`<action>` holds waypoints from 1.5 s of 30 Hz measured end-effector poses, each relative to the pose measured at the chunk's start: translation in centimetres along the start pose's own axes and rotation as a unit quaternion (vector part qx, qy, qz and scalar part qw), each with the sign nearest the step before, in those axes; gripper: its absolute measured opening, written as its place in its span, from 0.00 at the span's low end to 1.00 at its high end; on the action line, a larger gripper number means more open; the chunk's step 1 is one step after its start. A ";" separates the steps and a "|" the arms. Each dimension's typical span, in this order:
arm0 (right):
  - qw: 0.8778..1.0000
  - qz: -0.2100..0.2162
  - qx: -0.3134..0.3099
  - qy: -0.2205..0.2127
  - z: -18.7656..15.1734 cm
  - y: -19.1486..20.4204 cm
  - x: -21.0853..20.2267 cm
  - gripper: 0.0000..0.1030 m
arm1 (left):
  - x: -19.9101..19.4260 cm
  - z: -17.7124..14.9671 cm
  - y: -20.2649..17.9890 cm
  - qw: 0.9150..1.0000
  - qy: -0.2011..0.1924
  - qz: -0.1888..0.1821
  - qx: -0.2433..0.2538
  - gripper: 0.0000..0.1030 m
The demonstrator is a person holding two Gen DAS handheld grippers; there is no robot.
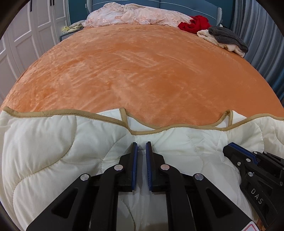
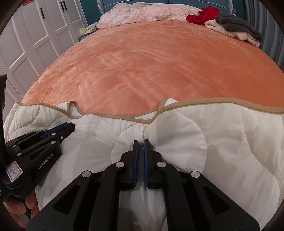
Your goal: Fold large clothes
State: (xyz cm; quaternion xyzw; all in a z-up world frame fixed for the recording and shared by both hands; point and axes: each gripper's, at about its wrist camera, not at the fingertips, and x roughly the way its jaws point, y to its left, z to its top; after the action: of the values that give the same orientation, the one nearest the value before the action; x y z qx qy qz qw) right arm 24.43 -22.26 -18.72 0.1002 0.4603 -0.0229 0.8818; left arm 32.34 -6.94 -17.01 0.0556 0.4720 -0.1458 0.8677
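Note:
A cream quilted blanket (image 1: 53, 142) with tan edging is bunched at the near edge of the bed; it also shows in the right wrist view (image 2: 221, 138). My left gripper (image 1: 141, 144) is shut on a fold of the blanket. My right gripper (image 2: 141, 141) is shut on another fold of it. Each gripper shows in the other's view: the right gripper (image 1: 230, 147) at the right, the left gripper (image 2: 71, 125) at the left. The two grips are close together, side by side.
The bed is covered by an orange plush bedspread (image 1: 142, 71). At its far end lie a pink lace cover (image 1: 133, 16), a red garment (image 1: 195, 23) and a grey and cream pile (image 1: 225, 39). White wardrobe doors (image 1: 26, 35) stand to the left.

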 end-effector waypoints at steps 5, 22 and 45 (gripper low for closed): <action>0.999 -0.031 0.005 -0.038 0.3 0.1 -2.6 0.04 | -0.7 0.2 -0.1 1.000 0.000 0.007 0.000 0.09; 0.999 0.033 0.010 -0.001 -8.8 3.3 -10.3 0.20 | -11.3 -9.3 -0.1 0.996 -0.009 -0.048 -0.073 0.18; 1.000 0.017 0.015 -0.007 -10.2 3.4 -7.7 0.19 | -8.8 -10.8 -1.5 0.998 -0.021 0.006 -0.064 0.19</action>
State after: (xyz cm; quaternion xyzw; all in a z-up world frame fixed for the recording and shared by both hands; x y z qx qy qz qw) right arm 12.27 -17.34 -17.60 0.1213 0.4521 -0.0158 0.8836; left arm 18.71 -4.12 -15.51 -0.0002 0.4616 -0.1113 0.8801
